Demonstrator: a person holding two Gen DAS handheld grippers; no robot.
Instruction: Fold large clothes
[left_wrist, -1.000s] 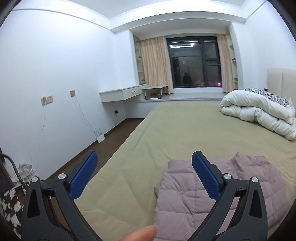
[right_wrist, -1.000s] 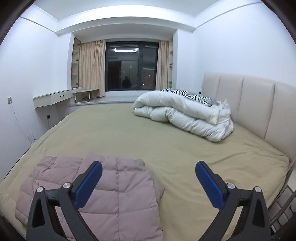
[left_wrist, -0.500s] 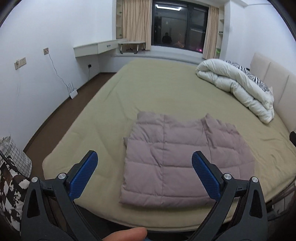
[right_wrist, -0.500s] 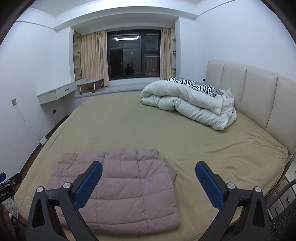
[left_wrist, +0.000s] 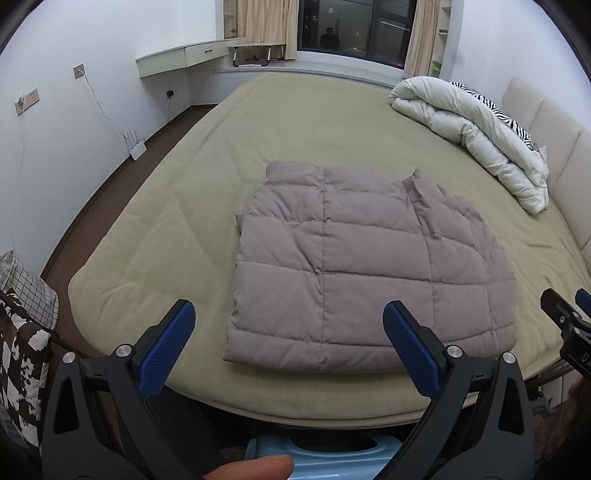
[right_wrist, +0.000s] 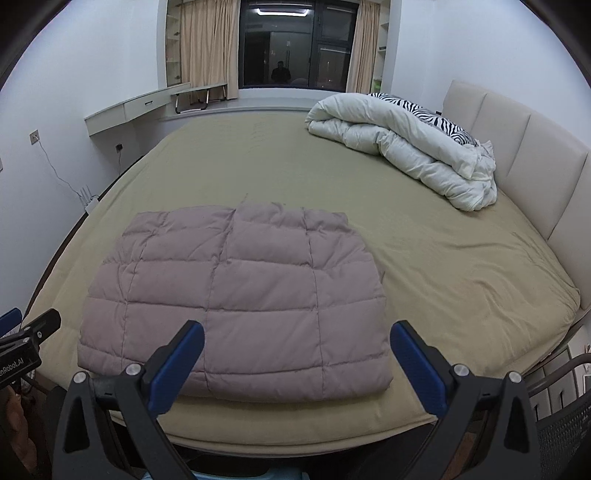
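Observation:
A mauve quilted down jacket (left_wrist: 365, 266) lies folded into a flat rectangle near the front edge of the olive-green bed (left_wrist: 314, 140). It also shows in the right wrist view (right_wrist: 240, 295). My left gripper (left_wrist: 290, 343) is open and empty, held above the bed's front edge, short of the jacket. My right gripper (right_wrist: 297, 354) is open and empty, also held back over the front edge. Each gripper's tip shows at the edge of the other's view.
A rolled white duvet (right_wrist: 402, 147) with a zebra-print pillow lies at the far right by the beige headboard (right_wrist: 517, 147). A floating desk (left_wrist: 184, 59) and window are at the back. A patterned bag (left_wrist: 22, 332) stands left of the bed. A blue object (left_wrist: 314, 458) lies below the grippers.
Both grippers have pulled back and risen away from the bed and tilted down. The whole folded jacket and the bed's front edge now show. The jacket has not moved.

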